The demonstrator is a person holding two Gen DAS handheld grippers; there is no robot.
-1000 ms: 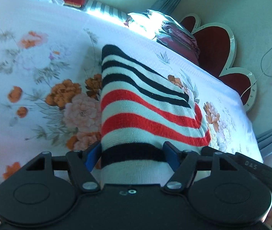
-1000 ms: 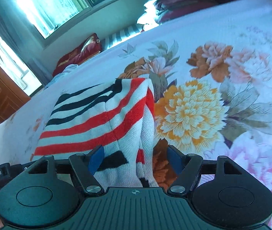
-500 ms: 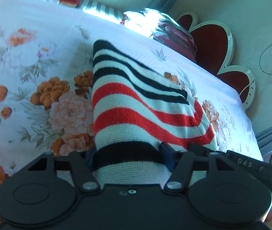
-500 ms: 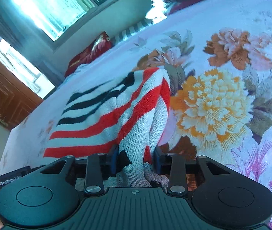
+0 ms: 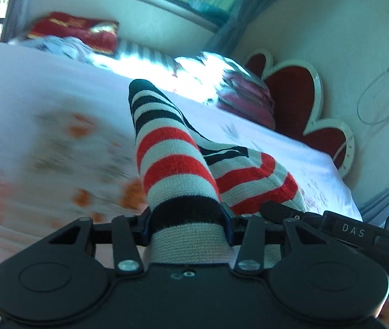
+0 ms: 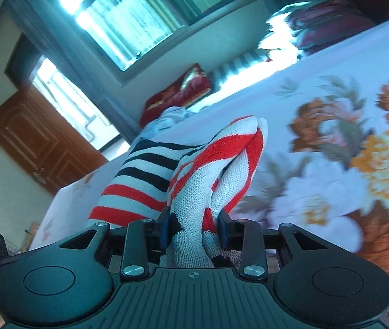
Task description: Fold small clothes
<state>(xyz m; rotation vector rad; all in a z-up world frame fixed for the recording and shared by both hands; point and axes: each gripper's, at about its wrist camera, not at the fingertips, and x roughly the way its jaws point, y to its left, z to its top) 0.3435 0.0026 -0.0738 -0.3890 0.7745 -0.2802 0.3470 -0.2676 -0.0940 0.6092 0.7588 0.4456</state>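
Observation:
A small knit garment with red, black and white stripes is lifted off the floral bedsheet. My left gripper has one bunched end of it between its jaws, which are closing; the blue pads press on a black stripe. In the right wrist view the garment hangs in folds, and my right gripper is shut on its other gathered end. The far part of the garment still touches the sheet. The right gripper's body shows close beside the left one.
A red heart-shaped headboard and stacked maroon bedding stand at the bed's head. A red cushion and a pile of pale clothes lie at the far side. A wooden door and window are beyond.
Both grippers closed on the striped garment's ends and rose, pulling it up off the sheet into a hanging fold. The views tilted up toward the window and wall.

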